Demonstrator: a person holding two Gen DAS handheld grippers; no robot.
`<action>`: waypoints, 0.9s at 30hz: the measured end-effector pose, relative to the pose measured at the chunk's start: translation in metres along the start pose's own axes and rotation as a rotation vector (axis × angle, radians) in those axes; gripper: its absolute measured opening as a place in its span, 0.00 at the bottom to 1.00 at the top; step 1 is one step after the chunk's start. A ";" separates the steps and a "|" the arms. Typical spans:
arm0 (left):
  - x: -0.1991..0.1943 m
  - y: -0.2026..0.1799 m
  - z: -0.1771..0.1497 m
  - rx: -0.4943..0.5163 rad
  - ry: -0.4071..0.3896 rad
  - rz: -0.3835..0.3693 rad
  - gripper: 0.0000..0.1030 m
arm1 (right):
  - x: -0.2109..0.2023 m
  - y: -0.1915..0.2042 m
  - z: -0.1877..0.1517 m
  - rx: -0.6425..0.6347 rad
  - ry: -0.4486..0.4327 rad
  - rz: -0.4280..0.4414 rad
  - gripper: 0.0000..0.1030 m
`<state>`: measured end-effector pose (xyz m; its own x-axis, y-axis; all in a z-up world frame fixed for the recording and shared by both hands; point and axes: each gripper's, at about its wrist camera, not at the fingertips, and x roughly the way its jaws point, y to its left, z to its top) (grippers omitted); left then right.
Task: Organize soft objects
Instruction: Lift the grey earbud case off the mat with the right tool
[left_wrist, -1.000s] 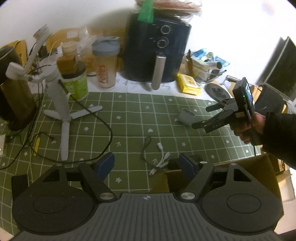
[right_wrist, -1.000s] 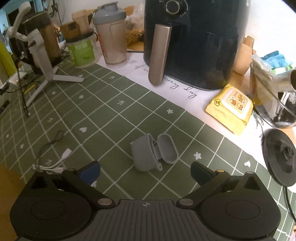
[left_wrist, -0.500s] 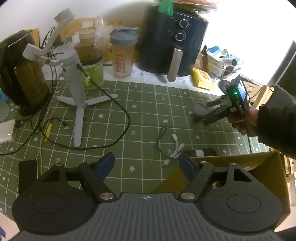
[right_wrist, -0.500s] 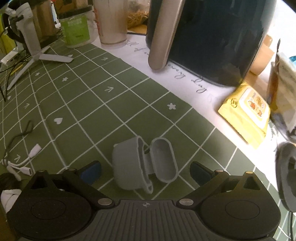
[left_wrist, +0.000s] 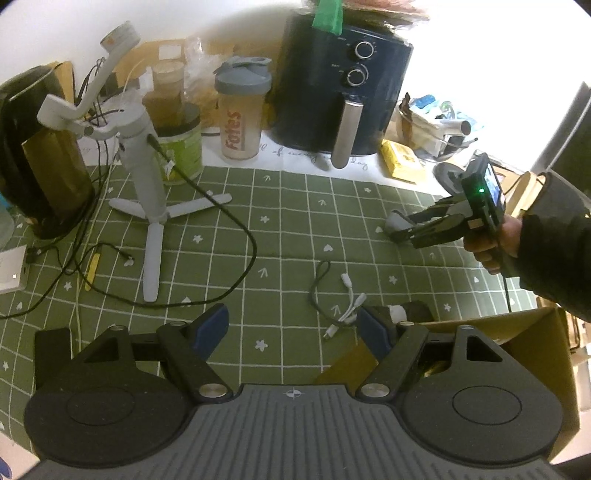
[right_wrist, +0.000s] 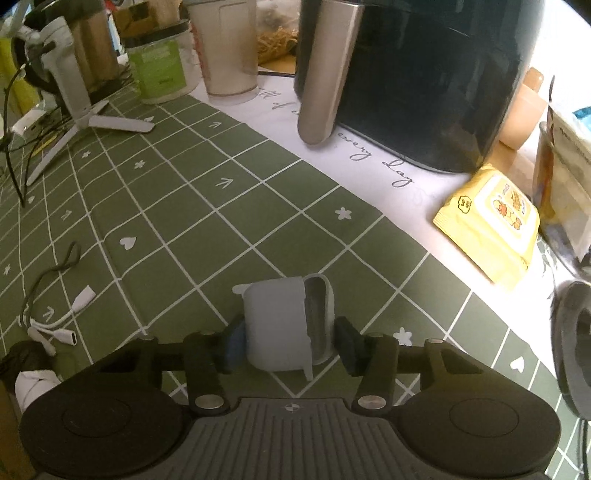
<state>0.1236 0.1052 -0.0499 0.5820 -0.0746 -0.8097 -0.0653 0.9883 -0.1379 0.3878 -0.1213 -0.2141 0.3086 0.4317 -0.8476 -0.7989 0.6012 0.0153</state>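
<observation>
A soft grey silicone case (right_wrist: 284, 325) with its lid folded open lies on the green grid mat. My right gripper (right_wrist: 290, 341) has closed on it, both pads touching its sides; in the left wrist view the right gripper (left_wrist: 397, 230) holds the case (left_wrist: 393, 221) at the mat's right. My left gripper (left_wrist: 293, 326) is open and empty, above the mat's near edge. A white multi-head cable (left_wrist: 345, 306) with a black cord lies just ahead of it, next to a dark rolled sock (left_wrist: 410, 310). A cardboard box (left_wrist: 532, 343) stands at the lower right.
A dark air fryer (left_wrist: 341, 96) stands at the back, with a shaker bottle (left_wrist: 240, 110), a green jar (left_wrist: 181, 151) and a yellow wipes pack (right_wrist: 493, 229). A white gimbal tripod (left_wrist: 147, 192) and black cables occupy the left of the mat. A black kettle (left_wrist: 37, 158) stands far left.
My right gripper moved down onto the grey case and closed its jaws on it. My left gripper pulled back and rose, showing more of the mat and the box.
</observation>
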 end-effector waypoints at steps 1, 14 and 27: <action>0.000 0.000 0.001 0.001 -0.003 0.001 0.74 | 0.000 0.001 0.000 -0.005 0.000 -0.004 0.50; -0.004 0.007 0.004 -0.015 -0.020 0.015 0.74 | -0.018 0.014 0.000 -0.017 -0.008 0.016 0.48; -0.002 0.002 0.012 0.020 -0.042 -0.008 0.74 | -0.024 0.025 -0.009 -0.022 0.038 0.004 0.47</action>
<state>0.1318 0.1085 -0.0413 0.6160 -0.0775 -0.7839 -0.0447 0.9901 -0.1330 0.3556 -0.1226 -0.1980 0.2862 0.4078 -0.8670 -0.8114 0.5845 0.0071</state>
